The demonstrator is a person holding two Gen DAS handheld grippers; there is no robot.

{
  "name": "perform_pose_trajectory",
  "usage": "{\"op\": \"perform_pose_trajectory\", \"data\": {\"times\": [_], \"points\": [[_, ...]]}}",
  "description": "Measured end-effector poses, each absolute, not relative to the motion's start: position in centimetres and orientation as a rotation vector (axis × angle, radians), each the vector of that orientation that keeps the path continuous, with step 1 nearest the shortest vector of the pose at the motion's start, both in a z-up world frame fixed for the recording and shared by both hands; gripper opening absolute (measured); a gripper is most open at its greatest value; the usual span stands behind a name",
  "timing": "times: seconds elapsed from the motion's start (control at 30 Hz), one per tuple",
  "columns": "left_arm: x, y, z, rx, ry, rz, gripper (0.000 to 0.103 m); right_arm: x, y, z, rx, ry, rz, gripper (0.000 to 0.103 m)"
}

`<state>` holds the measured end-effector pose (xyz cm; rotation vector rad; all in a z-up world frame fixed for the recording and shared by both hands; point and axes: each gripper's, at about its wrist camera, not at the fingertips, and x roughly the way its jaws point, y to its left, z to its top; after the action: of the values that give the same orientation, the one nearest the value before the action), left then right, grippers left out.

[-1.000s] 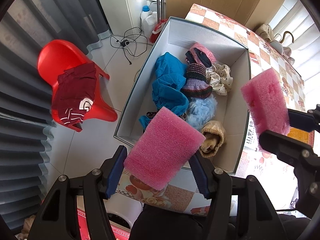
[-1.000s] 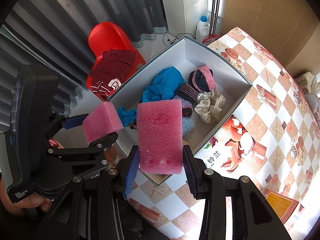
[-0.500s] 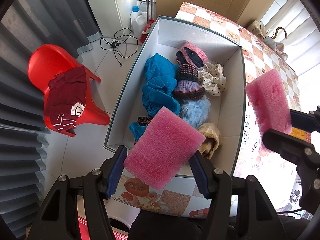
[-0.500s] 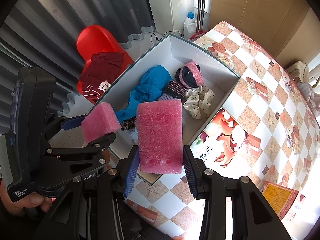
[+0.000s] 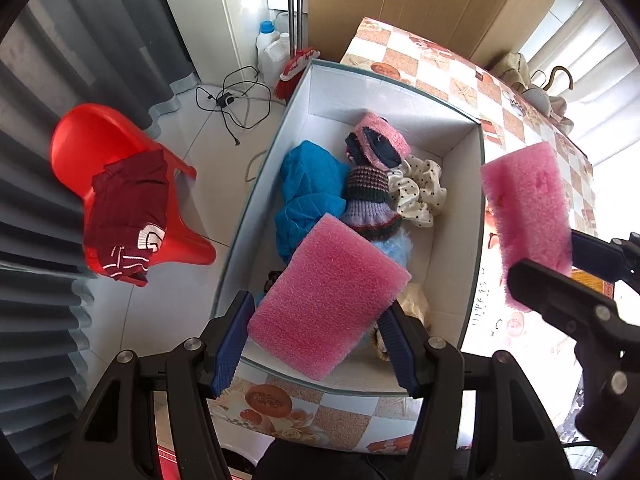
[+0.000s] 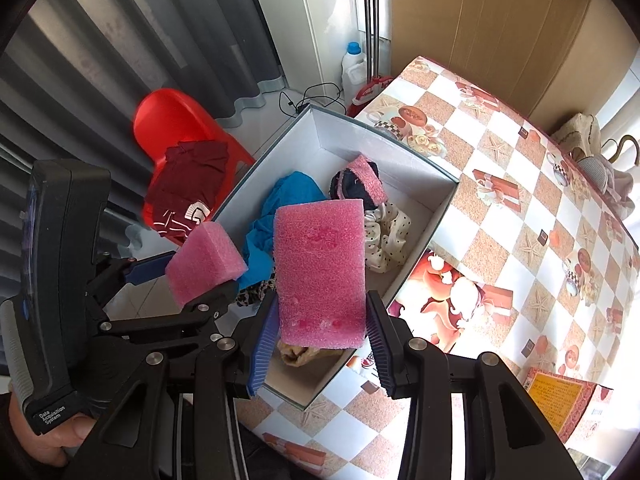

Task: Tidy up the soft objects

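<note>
The left gripper (image 5: 318,340) clamps a pink foam block (image 5: 328,296) across its width, jaws fairly wide, at lower centre of its view. The right gripper (image 6: 320,344) pinches a second pink foam block (image 6: 322,276) at about half opening, centre frame. Both hang over the white box (image 5: 456,216), which already holds soft clothes. To drop well, bring each block over the bare floor at the box's upper end, lower inside the walls, then open.
</note>
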<state>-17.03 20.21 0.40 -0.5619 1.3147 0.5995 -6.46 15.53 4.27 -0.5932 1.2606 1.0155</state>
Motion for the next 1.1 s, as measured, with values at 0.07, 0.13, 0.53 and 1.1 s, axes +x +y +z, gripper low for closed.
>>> {"op": "perform_pose_trajectory", "data": {"times": [0.07,0.13,0.53,1.1], "points": [[-17.2,19.6,-0.2,-0.57,1.338,0.581,0.066,-6.9,15.3,3.5,-0.624,1.273,1.021,0.044],[-17.2,20.1,0.0,-0.568,1.325,0.605,0.066,-6.8,15.2,3.3,-0.635,1.271,1.012,0.044],[-17.2,19.7,0.3,-0.515,1.313,0.627,0.066,-5.9,14.8,3.5,-0.621,1.276,0.996,0.044],[-18.5,19.4,0.0,-0.526,1.321,0.656,0.066,-7.1,15.2,3.1,-0.654,1.278,1.034,0.044]]}}
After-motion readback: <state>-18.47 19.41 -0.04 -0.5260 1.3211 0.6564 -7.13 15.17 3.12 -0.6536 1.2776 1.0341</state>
